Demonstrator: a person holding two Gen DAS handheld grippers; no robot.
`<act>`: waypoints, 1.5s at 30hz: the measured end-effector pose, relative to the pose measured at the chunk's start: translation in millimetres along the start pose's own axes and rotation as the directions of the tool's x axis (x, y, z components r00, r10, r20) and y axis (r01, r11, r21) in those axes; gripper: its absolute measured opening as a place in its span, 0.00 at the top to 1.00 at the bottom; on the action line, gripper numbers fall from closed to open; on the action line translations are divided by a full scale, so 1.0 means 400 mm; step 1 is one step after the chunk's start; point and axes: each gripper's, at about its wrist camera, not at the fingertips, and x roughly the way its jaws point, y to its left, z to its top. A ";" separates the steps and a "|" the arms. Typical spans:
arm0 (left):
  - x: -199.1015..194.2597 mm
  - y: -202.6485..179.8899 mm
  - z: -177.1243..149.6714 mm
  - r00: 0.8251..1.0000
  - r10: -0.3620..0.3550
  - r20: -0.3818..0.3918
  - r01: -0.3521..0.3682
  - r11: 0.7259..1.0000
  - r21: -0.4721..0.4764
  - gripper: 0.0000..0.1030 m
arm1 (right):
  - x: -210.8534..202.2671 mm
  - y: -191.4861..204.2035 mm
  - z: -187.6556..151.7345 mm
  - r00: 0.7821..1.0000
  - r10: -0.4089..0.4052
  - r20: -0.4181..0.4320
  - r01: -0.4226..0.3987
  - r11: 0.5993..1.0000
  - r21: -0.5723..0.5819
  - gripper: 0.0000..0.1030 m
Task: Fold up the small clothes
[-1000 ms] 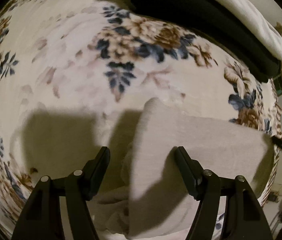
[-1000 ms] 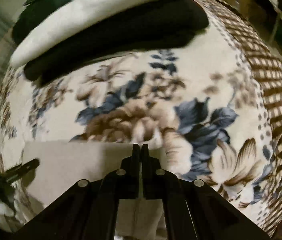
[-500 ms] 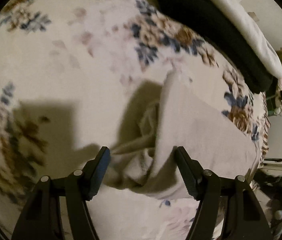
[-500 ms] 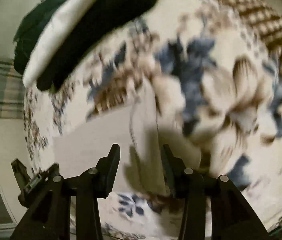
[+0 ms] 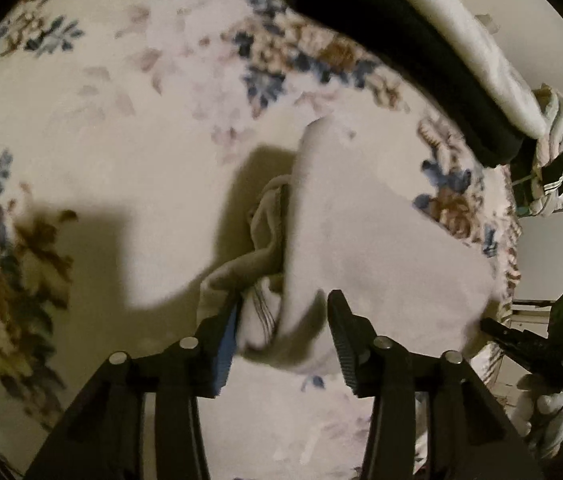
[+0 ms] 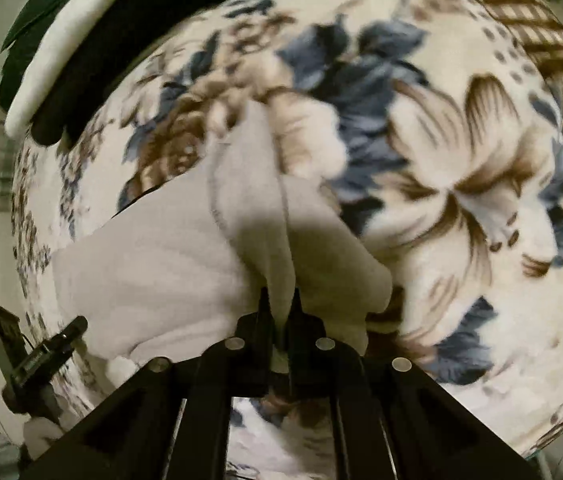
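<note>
Two tools on one cloth. Right tool (image 6: 280,312): jaws have just been closing and now pinch a raised ridge of the cloth (image 6: 185,264) between the pads. Left tool (image 5: 281,320): jaws have just been narrowing too, with a bunched end of the cloth (image 5: 361,240) between them; left pad touches fabric, right pad seems to stand just clear, so I read no firm grip yet.

Cloth: pale grey, small, lies on the floral bed cover (image 5: 129,128), partly doubled over, loose folds bunched at the left tool's end. Stack of folded dark and white items (image 5: 421,52) sits well apart at the far edge.

Step in hand, as judged: take both ends and carry the fold over.

Notes for doing it well:
- Close the left tool fully on all bunched layers before lifting, or the inner fold may slip out.
- Keep both tools level with each other so the edge stays straight.
- Lift only enough to clear the cover; pull gently apart to flatten wrinkles.
- Lay down edge to edge, then release.
</note>
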 end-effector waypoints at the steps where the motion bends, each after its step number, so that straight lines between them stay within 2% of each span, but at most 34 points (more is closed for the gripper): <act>1: -0.016 -0.003 0.002 1.000 0.000 0.019 0.000 1.000 0.005 0.45 | -0.020 0.003 -0.004 1.000 -0.009 0.023 0.009 1.000 -0.005 0.71; 3: -0.024 -0.005 0.012 0.999 0.003 0.041 -0.004 1.000 0.021 0.39 | -0.063 0.009 -0.006 0.994 -0.043 0.098 0.045 0.999 -0.020 0.43; 5: -0.003 -0.001 0.025 0.999 0.019 0.036 -0.020 0.999 0.025 0.38 | -0.075 0.004 -0.005 0.989 -0.075 0.127 0.079 0.996 -0.032 0.28; 8: 0.060 -0.002 0.046 1.000 0.025 0.010 -0.025 0.999 0.033 0.38 | -0.005 -0.001 0.018 0.996 -0.063 0.060 0.064 0.998 -0.027 0.27; 9: 0.075 -0.002 0.050 1.000 0.027 0.006 -0.027 0.999 0.036 0.38 | 0.029 0.003 0.025 0.996 -0.082 0.028 0.083 0.996 -0.036 0.29; 10: 0.090 -0.001 0.053 1.000 0.026 -0.005 -0.026 0.999 0.037 0.38 | 0.053 0.008 0.028 0.998 -0.055 0.016 0.055 0.997 -0.048 0.36; 11: 0.104 0.000 0.057 1.000 0.024 -0.016 -0.024 0.999 0.031 0.38 | 0.063 0.011 0.030 1.000 -0.017 0.018 0.018 0.999 -0.047 0.63; 13: 0.101 -0.001 0.059 1.000 0.010 -0.013 -0.010 1.000 0.030 0.38 | 0.057 0.006 0.036 0.997 0.075 0.017 -0.075 0.997 -0.011 0.75; 14: 0.098 -0.001 0.060 1.000 0.009 -0.010 -0.008 0.999 0.032 0.38 | 0.046 -0.007 0.040 0.986 0.168 0.013 -0.168 0.985 0.025 0.78; 15: 0.094 0.002 0.059 1.000 0.001 -0.008 0.000 1.000 0.031 0.38 | 0.038 -0.050 0.046 0.936 0.352 0.008 -0.350 0.926 0.140 0.79; 16: 0.092 0.006 0.058 1.000 -0.008 -0.008 0.008 1.000 0.027 0.38 | 0.042 -0.084 0.048 0.890 0.455 0.017 -0.447 0.867 0.221 0.79; 18: 0.093 0.019 0.056 1.000 -0.022 -0.013 0.022 1.000 0.010 0.38 | 0.079 -0.159 0.051 0.791 0.610 0.036 -0.576 0.724 0.379 0.79; 19: 0.094 0.025 0.054 0.999 -0.033 -0.019 0.033 0.999 -0.003 0.38 | 0.105 -0.204 0.049 0.773 0.632 0.058 -0.586 0.675 0.449 0.79; 20: 0.094 0.028 0.052 0.999 -0.043 -0.024 0.043 0.999 -0.010 0.38 | 0.120 -0.234 0.050 0.805 0.591 0.058 -0.542 0.692 0.476 0.79; 21: 0.092 0.026 0.049 0.999 -0.046 -0.027 0.045 0.999 -0.011 0.38 | 0.127 -0.244 0.053 0.838 0.544 0.044 -0.499 0.731 0.465 0.78; 22: 0.088 0.023 0.048 0.999 -0.036 -0.026 0.036 0.999 -0.004 0.38 | 0.129 -0.239 0.054 0.855 0.518 0.027 -0.476 0.762 0.438 0.77; 23: 0.084 0.020 0.047 0.999 -0.033 -0.023 0.033 0.999 0.002 0.38 | 0.114 -0.223 0.052 0.874 0.485 0.021 -0.451 0.796 0.403 0.68; 25: 0.077 0.015 0.048 0.999 -0.034 -0.014 0.035 0.999 0.015 0.38 | 0.054 -0.178 0.046 0.923 0.383 0.035 -0.376 0.880 0.292 0.60; 26: 0.078 0.014 0.049 0.999 -0.039 -0.012 0.040 0.999 0.020 0.38 | 0.019 -0.152 0.039 0.949 0.310 0.050 -0.313 0.921 0.232 0.51; 27: 0.082 0.014 0.050 0.999 -0.043 -0.014 0.043 0.999 0.019 0.38 | -0.004 -0.135 0.031 0.959 0.274 0.072 -0.283 0.938 0.198 0.46; 29: 0.103 0.013 0.054 0.998 -0.063 -0.026 0.063 0.998 0.016 0.33 | -0.029 -0.103 0.013 0.966 0.245 0.086 -0.255 0.957 0.135 0.41; 32: 0.141 0.018 0.058 0.994 -0.097 -0.044 0.097 0.995 -0.005 0.31 | 0.021 -0.080 0.001 0.977 0.212 0.014 -0.212 0.971 0.113 0.40; 33: 0.145 0.021 0.059 0.991 -0.127 -0.034 0.127 0.992 -0.017 0.31 | 0.045 -0.079 -0.004 0.979 0.204 -0.001 -0.203 0.973 0.113 0.44; 34: 0.145 0.022 0.060 0.987 -0.157 -0.021 0.156 0.987 -0.024 0.33 | 0.064 -0.080 -0.008 0.978 0.207 -0.005 -0.205 0.971 0.121 0.51; 35: 0.143 0.022 0.060 0.979 -0.201 -0.010 0.201 0.979 -0.031 0.50 | 0.073 -0.082 -0.005 0.975 0.224 -0.007 -0.221 0.967 0.130 0.65; 36: 0.139 0.021 0.059 0.974 -0.226 -0.015 0.225 0.974 -0.038 0.63 | 0.075 -0.092 -0.007 0.966 0.257 0.001 -0.254 0.956 0.146 0.74; 38: 0.118 0.023 0.054 0.958 -0.288 -0.004 0.287 0.957 -0.046 0.69 | 0.065 -0.097 -0.009 0.940 0.340 0.017 -0.337 0.925 0.173 0.80; 39: 0.107 0.035 0.049 0.940 -0.342 -0.002 0.341 0.936 -0.083 0.69 | 0.058 -0.109 -0.015 0.928 0.371 0.023 -0.368 0.911 0.184 0.82; 40: 0.102 0.051 0.044 0.916 -0.400 0.001 0.397 0.908 -0.131 0.69 | 0.052 -0.130 -0.015 0.894 0.446 0.032 -0.441 0.868 0.229 0.82; 41: 0.103 0.074 0.036 0.890 -0.455 0.013 0.449 0.873 -0.190 0.69 | 0.053 -0.149 -0.016 0.871 0.490 0.042 -0.482 0.833 0.271 0.82; 42: 0.114 0.102 0.030 0.882 -0.471 0.012 0.459 0.855 -0.243 0.69 | 0.063 -0.188 -0.016 0.842 0.537 0.056 -0.522 0.784 0.335 0.83; 43: 0.128 0.118 0.026 0.899 -0.437 -0.012 0.420 0.871 -0.255 0.69 | 0.067 -0.210 -0.012 0.848 0.526 0.062 -0.511 0.782 0.357 0.83; 44: 0.140 0.124 0.024 0.932 -0.360 -0.039 0.344 0.914 -0.213 0.69 | 0.070 -0.227 -0.008 0.869 0.491 0.062 -0.478 0.800 0.362 0.83; 45: 0.144 0.120 0.025 0.944 -0.327 -0.049 0.315 0.933 -0.174 0.68 | 0.075 -0.244 -0.005 0.887 0.460 0.047 -0.445 0.821 0.358 0.83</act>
